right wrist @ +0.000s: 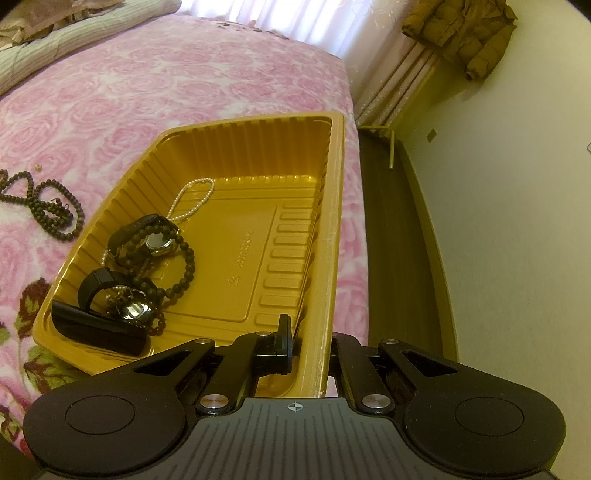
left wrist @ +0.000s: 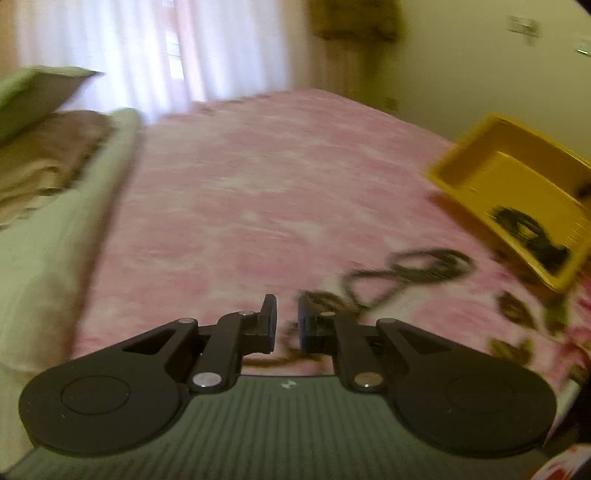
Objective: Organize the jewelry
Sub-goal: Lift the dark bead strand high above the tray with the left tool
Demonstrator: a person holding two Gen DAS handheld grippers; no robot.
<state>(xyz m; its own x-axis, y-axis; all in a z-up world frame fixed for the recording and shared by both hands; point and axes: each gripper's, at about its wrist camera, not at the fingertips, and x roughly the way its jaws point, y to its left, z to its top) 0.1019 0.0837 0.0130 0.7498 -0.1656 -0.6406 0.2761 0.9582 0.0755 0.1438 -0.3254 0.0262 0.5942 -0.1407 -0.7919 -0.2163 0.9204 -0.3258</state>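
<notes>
A yellow plastic tray (right wrist: 295, 147) rests on the pink bed. It holds a pearl necklace (right wrist: 192, 199), two watches (right wrist: 159, 240), dark bead bracelets (right wrist: 183, 273) and a black case (right wrist: 96, 332). My right gripper (right wrist: 306, 343) is shut on the tray's right wall, one finger inside, one outside. A dark bead necklace (right wrist: 44, 206) lies on the blanket left of the tray; it shows blurred in the left wrist view (left wrist: 410, 269). My left gripper (left wrist: 287, 321) is slightly open and empty, just short of the necklace. The tray (left wrist: 517, 192) is at the right there.
A pink rose blanket (right wrist: 166, 85) covers the bed. Green and brown bedding (left wrist: 48, 192) is piled along the left. The bed's edge, a dark floor strip (right wrist: 399, 240) and a wall lie right of the tray. A brown jacket (right wrist: 461, 33) hangs by the curtains.
</notes>
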